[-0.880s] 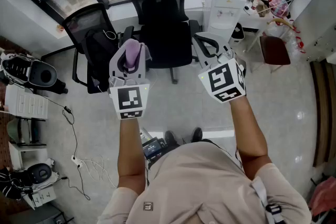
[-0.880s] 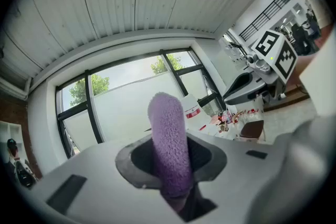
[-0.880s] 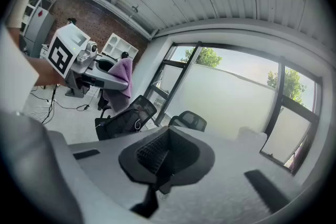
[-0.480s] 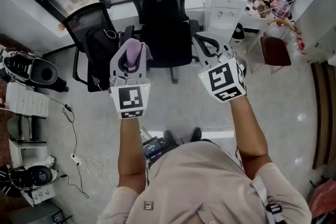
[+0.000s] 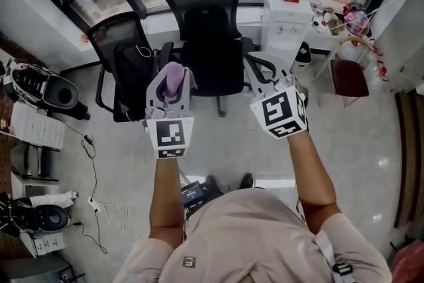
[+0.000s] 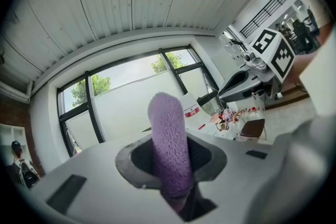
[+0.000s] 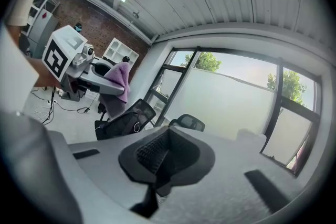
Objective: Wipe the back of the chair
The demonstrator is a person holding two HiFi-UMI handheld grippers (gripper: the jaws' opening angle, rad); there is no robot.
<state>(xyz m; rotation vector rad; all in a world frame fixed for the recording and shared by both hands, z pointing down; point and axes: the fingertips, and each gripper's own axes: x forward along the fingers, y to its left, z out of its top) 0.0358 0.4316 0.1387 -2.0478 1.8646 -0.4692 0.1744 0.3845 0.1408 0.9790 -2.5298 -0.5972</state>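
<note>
A black mesh office chair (image 5: 205, 16) stands ahead of me, its seat facing me and its back toward the window. My left gripper (image 5: 171, 84) is held in the air in front of the chair's left armrest, shut on a purple cloth (image 5: 169, 76). The cloth (image 6: 169, 149) sticks up between the jaws in the left gripper view. My right gripper (image 5: 265, 71) hovers by the chair's right armrest, shut with nothing in it; its pads (image 7: 149, 152) meet in the right gripper view. Neither gripper touches the chair.
A second black chair (image 5: 122, 56) stands to the left of the first. A white water dispenser (image 5: 288, 6) is at the right, a brown stool (image 5: 348, 76) beyond it. Shoes and a white rack (image 5: 36, 126) line the left wall, and cables (image 5: 93, 162) lie on the floor.
The whole view has shifted slightly, so chair and grippers sit a little lower in the frame. Both grippers keep their pose and the cloth stays gripped.
</note>
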